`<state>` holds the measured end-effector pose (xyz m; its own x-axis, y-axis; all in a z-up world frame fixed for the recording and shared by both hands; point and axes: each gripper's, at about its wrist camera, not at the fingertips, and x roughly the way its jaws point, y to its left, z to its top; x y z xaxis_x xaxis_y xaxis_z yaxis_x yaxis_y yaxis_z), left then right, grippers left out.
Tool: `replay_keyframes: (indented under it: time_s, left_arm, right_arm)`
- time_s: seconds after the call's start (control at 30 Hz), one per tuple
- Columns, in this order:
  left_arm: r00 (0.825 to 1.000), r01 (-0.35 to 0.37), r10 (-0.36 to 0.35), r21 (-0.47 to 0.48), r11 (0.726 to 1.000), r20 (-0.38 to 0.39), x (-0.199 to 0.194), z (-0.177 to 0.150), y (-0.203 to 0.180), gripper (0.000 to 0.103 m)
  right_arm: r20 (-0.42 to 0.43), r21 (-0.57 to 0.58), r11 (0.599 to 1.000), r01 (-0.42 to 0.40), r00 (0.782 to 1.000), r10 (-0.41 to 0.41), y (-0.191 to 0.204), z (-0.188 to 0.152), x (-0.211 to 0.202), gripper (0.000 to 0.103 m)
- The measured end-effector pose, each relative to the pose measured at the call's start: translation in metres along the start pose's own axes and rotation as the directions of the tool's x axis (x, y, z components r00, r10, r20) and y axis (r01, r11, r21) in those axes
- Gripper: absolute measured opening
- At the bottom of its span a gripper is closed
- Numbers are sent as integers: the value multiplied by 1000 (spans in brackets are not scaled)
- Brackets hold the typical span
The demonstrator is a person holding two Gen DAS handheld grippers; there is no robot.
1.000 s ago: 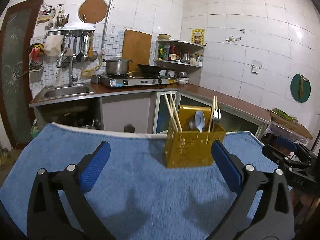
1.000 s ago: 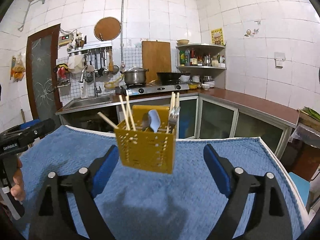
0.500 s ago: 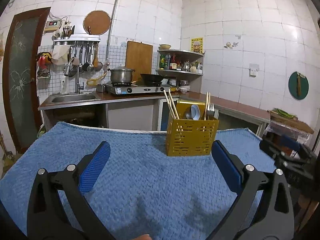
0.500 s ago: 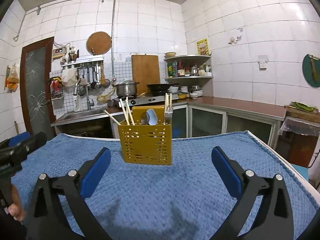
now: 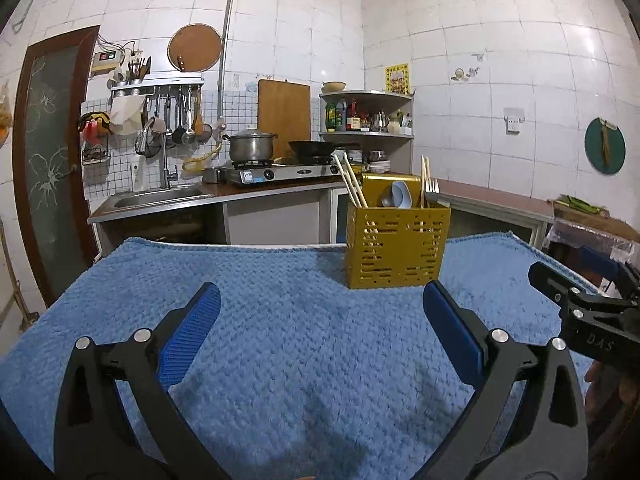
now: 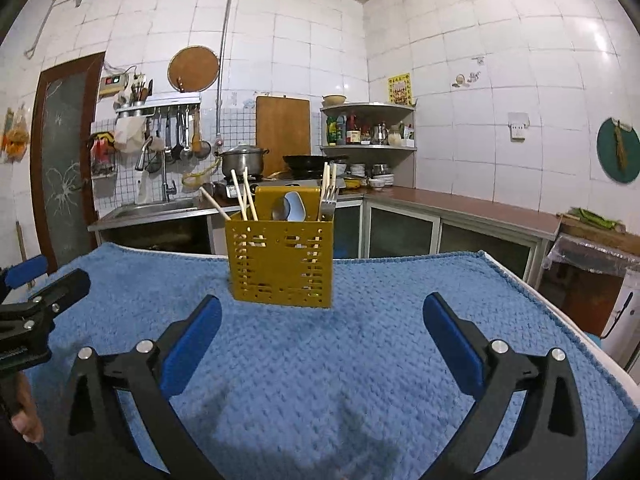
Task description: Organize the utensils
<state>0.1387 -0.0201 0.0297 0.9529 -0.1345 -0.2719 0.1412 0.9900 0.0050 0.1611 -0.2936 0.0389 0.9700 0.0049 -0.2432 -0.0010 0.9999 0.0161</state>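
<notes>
A yellow perforated utensil caddy (image 5: 396, 248) (image 6: 280, 264) stands upright on the blue towel (image 5: 280, 320) (image 6: 400, 292). Inside it are wooden chopsticks (image 5: 352, 184) (image 6: 244, 196), a pale spoon (image 5: 400, 194) (image 6: 294, 206) and a fork (image 5: 431, 188) (image 6: 329, 202). My left gripper (image 5: 320, 292) is open and empty, short of the caddy, which sits ahead toward its right finger. My right gripper (image 6: 320, 304) is open wide with nothing between its blue pads; the caddy is ahead and slightly left. Each gripper shows at the edge of the other's view: right gripper (image 5: 580, 304), left gripper (image 6: 40, 292).
Beyond the towel-covered table is a kitchen counter with a sink (image 5: 160, 200), a stove carrying a pot (image 5: 250, 146) and a wok (image 5: 310, 146), and a corner shelf of bottles (image 5: 364, 114). A dark door (image 5: 48, 160) stands at left. The table's right edge (image 6: 560, 312) drops off.
Both grippers have drawn back from the caddy and sunk lower, so it now looks farther off. The right jaws have spread a little wider. The caddy stays upright on the towel.
</notes>
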Motion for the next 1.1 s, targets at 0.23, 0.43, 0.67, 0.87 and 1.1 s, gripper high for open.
replay_keyframes:
  time_s: [0.23,0.43,0.67,0.87,1.1]
  left_arm:
    - [1000,6,-6,1,1000,8,-3,-3,-1,98]
    - [1000,20,-21,-13,1000,-8,-3,-4,-1,98]
    - [1000,5,-5,-10,1000,-15,-2,-5,-1,98]
    - [1000,-5,4,-21,1000,-29,0,-6,0,98]
    - [999,-1,0,-33,999,-36,1,-7,2,98]
  right_arm:
    - [23,-55,998,13,1000,-12,10,-4,-7,98]
    - [5,-30,999,15,1000,-15,7,-3,-7,98]
    - [22,-33,999,30,999,-30,4,-2,-9,98]
    - [14,-19,1000,25,1000,-25,2,-3,-9,98]
    - [8,-21,999,30,1000,-30,0,-3,-8,98]
